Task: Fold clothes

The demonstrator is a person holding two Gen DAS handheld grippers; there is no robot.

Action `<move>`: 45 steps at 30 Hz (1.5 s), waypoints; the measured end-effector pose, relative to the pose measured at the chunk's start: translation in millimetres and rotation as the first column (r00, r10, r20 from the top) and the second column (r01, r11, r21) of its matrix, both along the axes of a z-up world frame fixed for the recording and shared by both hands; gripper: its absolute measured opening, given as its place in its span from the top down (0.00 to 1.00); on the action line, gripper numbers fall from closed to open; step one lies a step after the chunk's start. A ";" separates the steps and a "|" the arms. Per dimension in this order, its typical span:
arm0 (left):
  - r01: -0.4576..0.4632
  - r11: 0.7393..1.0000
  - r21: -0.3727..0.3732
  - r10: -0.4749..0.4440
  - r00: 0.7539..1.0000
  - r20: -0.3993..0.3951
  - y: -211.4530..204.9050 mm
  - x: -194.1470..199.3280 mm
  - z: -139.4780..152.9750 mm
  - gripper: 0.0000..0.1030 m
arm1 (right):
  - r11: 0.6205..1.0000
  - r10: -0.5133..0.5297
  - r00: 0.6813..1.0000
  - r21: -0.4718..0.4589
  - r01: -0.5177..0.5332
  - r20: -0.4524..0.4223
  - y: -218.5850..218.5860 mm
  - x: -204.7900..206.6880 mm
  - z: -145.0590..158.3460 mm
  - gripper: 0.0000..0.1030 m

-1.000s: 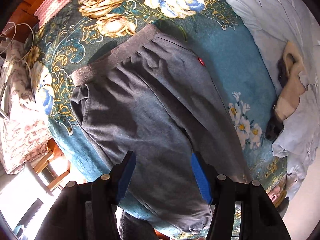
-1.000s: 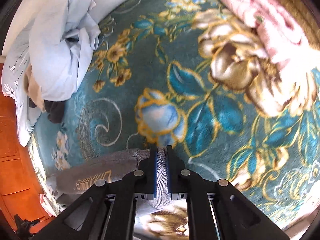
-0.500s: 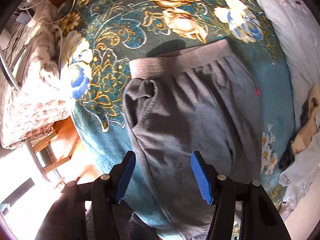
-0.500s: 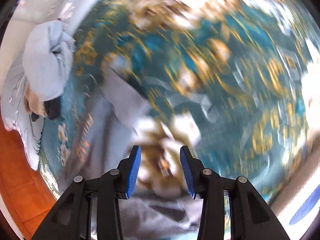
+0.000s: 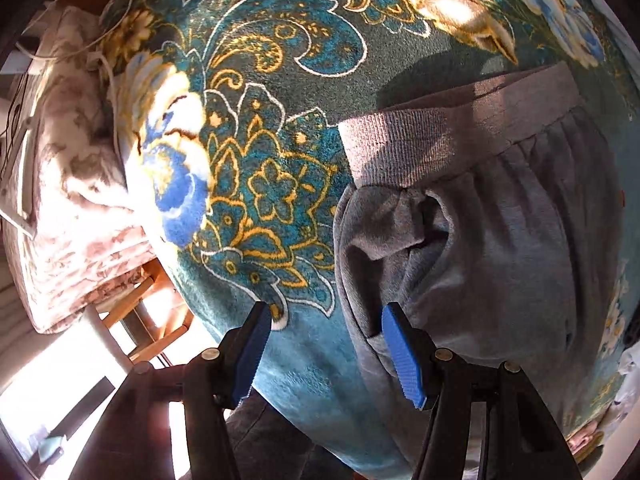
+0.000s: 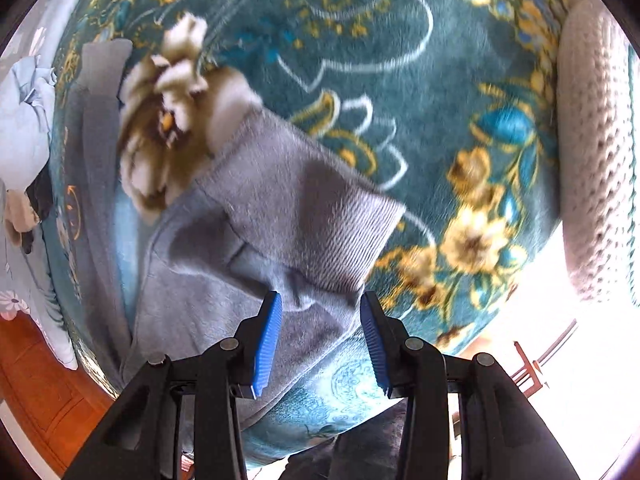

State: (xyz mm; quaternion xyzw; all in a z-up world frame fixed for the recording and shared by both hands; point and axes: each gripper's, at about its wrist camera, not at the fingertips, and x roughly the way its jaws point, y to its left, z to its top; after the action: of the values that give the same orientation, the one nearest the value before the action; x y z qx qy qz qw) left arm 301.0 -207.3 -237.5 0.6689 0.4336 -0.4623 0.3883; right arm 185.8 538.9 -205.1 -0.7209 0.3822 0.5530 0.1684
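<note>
One pair of grey sweatpants (image 5: 500, 240) on the bed, spread over a teal floral blanket (image 5: 260, 120) — waistband (image 5: 440, 132) ribbed, lying flat, side pocket area puckered just below it.

L wrist view, left to right: floral quilted cushion (image 5: 68, 184) w/ a white cable (image 5: 108, 32) draped over it at the bed's edge, a wooden chair frame (image 5: 148, 312) below it in bright sun, then bare blanket, then the pants filling the right side. Left gripper (image 5: 324, 344) hovers low over the blanket edge, jaws wide apart, nothing between them; its right blue pad (image 5: 404, 360) sits over the pants' outer seam, contact can't tell.

R wrist view, left to right: pale blue bedding pile (image 6: 24, 120) at far left, a pant leg (image 6: 96, 152) running along the blanket, waistband corner folded up mid-frame, one cream knitted item (image 6: 592, 160) at far right. Right gripper (image 6: 320, 340) — jaws apart, straddling the waistband end from above, not clamped. View slightly blurred.
</note>
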 end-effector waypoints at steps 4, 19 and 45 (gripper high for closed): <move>0.023 1.000 -0.001 -0.023 1.000 0.005 -7.5 0.0 -14.0 0.40 | 0.999 -0.020 1.000 0.035 0.020 0.016 -10.0 3.7 -6.2 0.59; 0.049 0.999 0.009 -0.048 0.996 -0.072 2.6 -3.6 -30.3 0.84 | 0.978 -0.201 0.980 0.059 0.201 -0.006 -22.0 10.6 0.1 0.93; -0.030 0.999 0.044 0.043 0.941 -0.336 -49.3 -198.6 47.5 0.95 | 0.996 0.059 0.979 0.080 -0.045 -0.194 -76.8 -310.4 64.4 0.97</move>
State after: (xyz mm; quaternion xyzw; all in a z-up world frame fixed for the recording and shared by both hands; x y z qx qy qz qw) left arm 102.4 -256.6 -189.9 0.5790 0.5149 -0.5543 0.3040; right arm -124.6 462.2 -140.7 -0.6659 0.3569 0.6395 0.1426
